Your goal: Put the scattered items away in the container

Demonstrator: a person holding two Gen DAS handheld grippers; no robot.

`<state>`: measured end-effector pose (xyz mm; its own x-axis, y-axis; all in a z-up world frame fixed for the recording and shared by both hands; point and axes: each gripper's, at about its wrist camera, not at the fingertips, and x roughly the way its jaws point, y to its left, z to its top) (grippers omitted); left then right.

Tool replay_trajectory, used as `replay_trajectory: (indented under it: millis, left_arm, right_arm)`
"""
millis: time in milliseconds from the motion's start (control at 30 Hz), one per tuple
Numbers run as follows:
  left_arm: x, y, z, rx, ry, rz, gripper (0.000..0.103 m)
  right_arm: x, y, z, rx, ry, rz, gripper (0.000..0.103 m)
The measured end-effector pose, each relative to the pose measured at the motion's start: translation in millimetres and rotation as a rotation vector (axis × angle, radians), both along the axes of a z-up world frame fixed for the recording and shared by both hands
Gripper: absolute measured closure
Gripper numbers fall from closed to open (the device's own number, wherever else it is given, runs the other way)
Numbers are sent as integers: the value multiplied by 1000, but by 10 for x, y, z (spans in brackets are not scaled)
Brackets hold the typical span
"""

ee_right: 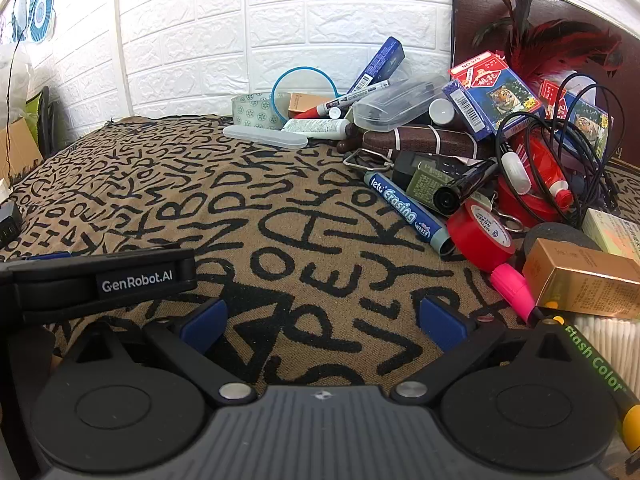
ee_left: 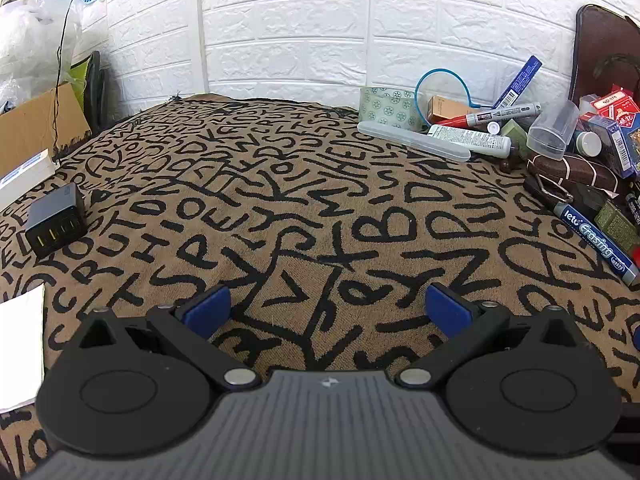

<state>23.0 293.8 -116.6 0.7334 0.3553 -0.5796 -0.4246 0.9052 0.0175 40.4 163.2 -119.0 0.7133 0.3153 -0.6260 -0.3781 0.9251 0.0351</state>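
A pile of scattered items lies at the right on the lettered brown cloth (ee_left: 280,200): a blue erasing marker (ee_right: 404,208), a red tape roll (ee_right: 480,236), a pink highlighter (ee_right: 514,286), a gold box (ee_right: 580,276), card packs (ee_right: 492,92), a patterned tape roll (ee_left: 386,106) and a clear case (ee_left: 554,128). My left gripper (ee_left: 326,312) is open and empty above bare cloth, left of the pile. My right gripper (ee_right: 322,322) is open and empty, just short of the pile. The left gripper's body (ee_right: 100,276) shows at its left.
A black multi-port charger (ee_left: 56,220) lies at the left. A cardboard box (ee_left: 36,124) and white paper (ee_left: 20,344) sit at the left edge. A dark brown board (ee_right: 560,12) leans on the white brick wall behind the pile. Black cables (ee_right: 580,136) loop over the pile.
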Motion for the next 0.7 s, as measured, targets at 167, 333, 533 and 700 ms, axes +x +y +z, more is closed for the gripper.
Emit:
replay_trajectory:
  millis: [167,333,533,700]
  left_arm:
    - [-5,6,-4,-1,0,1,0]
    - [-7,15,-8,-9,-3,-1,0]
    - [-3,19,-5,-12,-3,-1,0]
    - [-6,20,-5,-13,-3,0,0]
  right_arm:
    - [1,1,-3,-1,0,0,0]
    - [0,0,-4,-1,0,0,0]
    - [-1,-1,-3,-1,0,0,0]
    - [-1,-1,-1,0,0,0,0]
